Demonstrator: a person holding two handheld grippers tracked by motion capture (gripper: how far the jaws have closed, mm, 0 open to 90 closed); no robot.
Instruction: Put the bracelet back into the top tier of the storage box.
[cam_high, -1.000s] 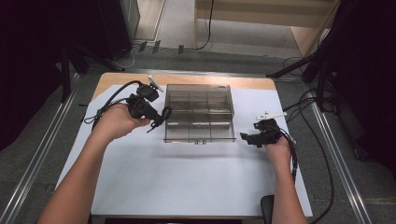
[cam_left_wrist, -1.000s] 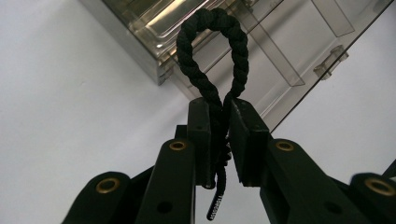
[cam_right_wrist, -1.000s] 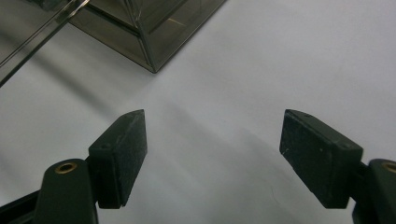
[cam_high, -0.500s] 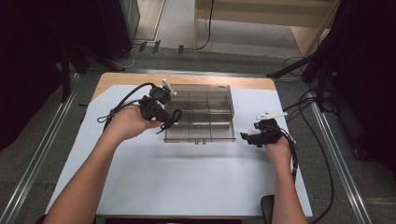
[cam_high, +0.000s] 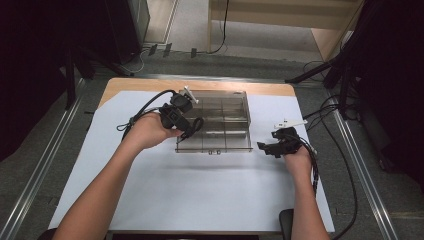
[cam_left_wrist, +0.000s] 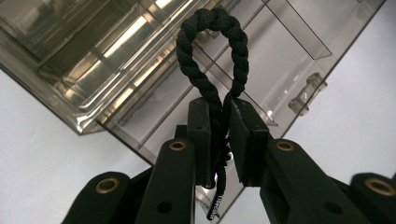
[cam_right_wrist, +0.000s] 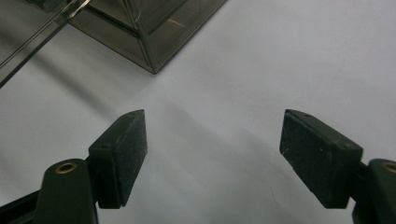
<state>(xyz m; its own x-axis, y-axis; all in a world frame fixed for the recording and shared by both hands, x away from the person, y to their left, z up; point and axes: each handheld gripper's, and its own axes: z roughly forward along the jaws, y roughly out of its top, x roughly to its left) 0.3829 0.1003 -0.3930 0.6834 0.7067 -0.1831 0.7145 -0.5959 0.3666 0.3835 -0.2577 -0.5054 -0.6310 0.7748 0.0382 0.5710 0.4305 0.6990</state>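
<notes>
over the clear compartment box (cam_high: 220, 120), the left gripper (cam_left_wrist: 219, 135) clamps a black twisted cord loop (cam_left_wrist: 212, 56); the right gripper (cam_right_wrist: 212, 158) rests beside it, jaws apart.

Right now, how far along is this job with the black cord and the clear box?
Picked up already: the left tongs are shut on the black cord, its loop hanging over the clear box. Not yet done: the cord isn't inside a compartment. The right tongs sit open above the white table cover beside the box, holding nothing.
</notes>
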